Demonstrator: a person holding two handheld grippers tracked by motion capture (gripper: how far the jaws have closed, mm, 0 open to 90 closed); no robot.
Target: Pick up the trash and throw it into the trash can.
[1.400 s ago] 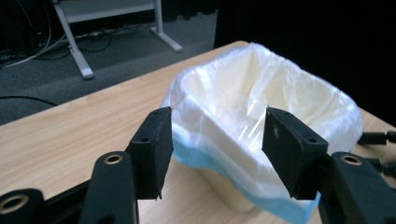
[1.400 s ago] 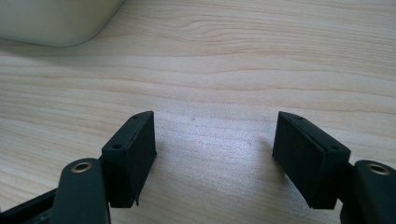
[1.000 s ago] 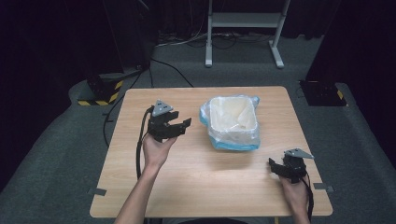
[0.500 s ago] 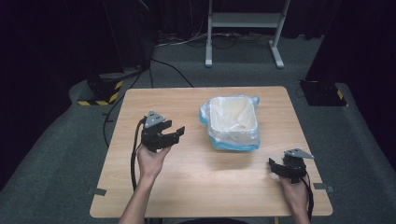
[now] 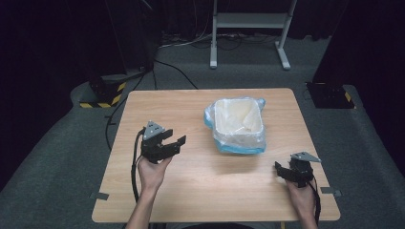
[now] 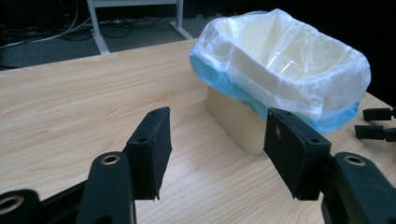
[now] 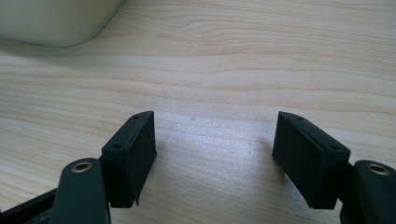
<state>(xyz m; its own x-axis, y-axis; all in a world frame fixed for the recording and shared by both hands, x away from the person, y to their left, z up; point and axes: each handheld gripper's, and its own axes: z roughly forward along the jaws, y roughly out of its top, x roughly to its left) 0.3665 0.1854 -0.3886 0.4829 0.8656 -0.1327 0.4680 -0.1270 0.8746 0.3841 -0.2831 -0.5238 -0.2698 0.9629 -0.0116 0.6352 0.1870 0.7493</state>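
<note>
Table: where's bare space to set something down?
Table is mostly bare: the far-left stretch beyond the left gripper, the near strip between both hands, and the wood under the right gripper, whose jaws are open. Taken: the lined bin right of center. No crowding.

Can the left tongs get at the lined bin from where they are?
Probably yes: the left tongs are open and aimed at the lined bin, with bare table between them.
</note>
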